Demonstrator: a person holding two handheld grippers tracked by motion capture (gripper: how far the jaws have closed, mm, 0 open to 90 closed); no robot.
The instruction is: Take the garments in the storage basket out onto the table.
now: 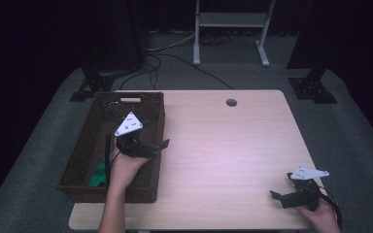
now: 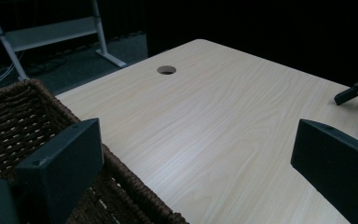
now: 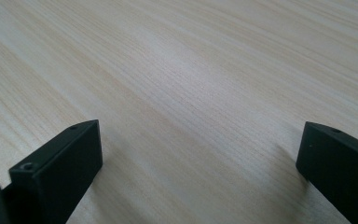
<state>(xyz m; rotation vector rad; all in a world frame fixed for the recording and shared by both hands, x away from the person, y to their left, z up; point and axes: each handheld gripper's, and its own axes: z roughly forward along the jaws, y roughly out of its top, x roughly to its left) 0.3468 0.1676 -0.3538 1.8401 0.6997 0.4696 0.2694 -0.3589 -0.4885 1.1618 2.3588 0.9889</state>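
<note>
The left gripper [image 1: 151, 141] hangs over the right rim of the wicker basket [image 1: 90, 145] at the table's left edge, its jaws spread wide with nothing between them; in the left gripper view one jaw sits above the woven wall [image 2: 23, 116] and the other out over the bare tabletop [image 2: 205, 121]. A green item [image 1: 97, 175], too dim to identify beyond soft-looking cloth or plastic, lies on the basket floor toward its near end, just beside the person's left forearm and apart from the jaws. The right gripper [image 1: 280, 196] rests low near the table's [image 1: 223, 145] front right corner, and the right gripper view shows both its jaws fully apart over plain wood grain [image 3: 191, 93], gripping nothing. Since the green item already lies inside the basket and both tools are empty, the work looks to be at the point between a drop and whatever follows: either the placing is finished or the hand is poised before reaching in. If a pick from the basket is meant, the next move calls for bringing the left gripper back toward the person and down past the rim, tilting the jaws to straddle the green item without catching the weave. The cable hole [image 1: 231, 102] lies well away from both.
</note>
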